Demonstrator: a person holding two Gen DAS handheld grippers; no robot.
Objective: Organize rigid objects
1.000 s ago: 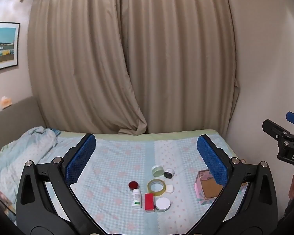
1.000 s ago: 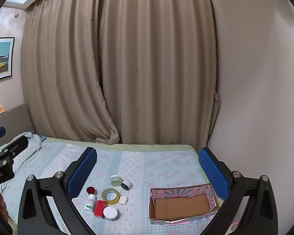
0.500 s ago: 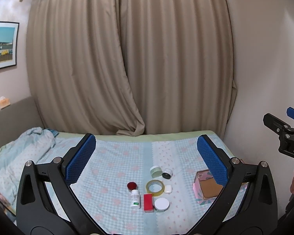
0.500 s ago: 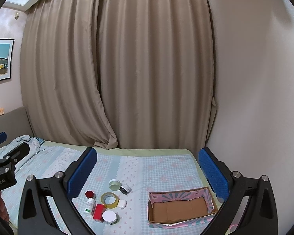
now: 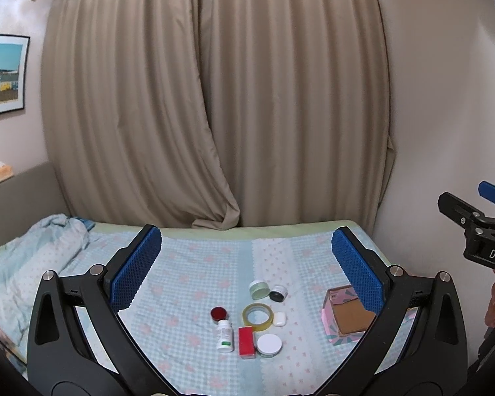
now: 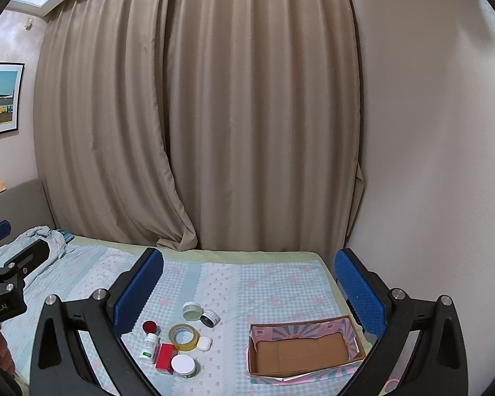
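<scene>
Nothing is gathered yet: both the left gripper [image 5: 247,264] and right gripper [image 6: 249,283] hang wide and empty. Next, descend to the tape [image 6: 182,332] ahead-left, carry it to the box [image 6: 305,349].

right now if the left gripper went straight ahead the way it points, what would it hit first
Likely nothing on the bed: the open left gripper points over the tape roll and jars toward the curtain. Depth is unclear.

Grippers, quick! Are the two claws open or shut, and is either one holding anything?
Left gripper: open, holding nothing.
Right gripper: open, holding nothing.
</scene>
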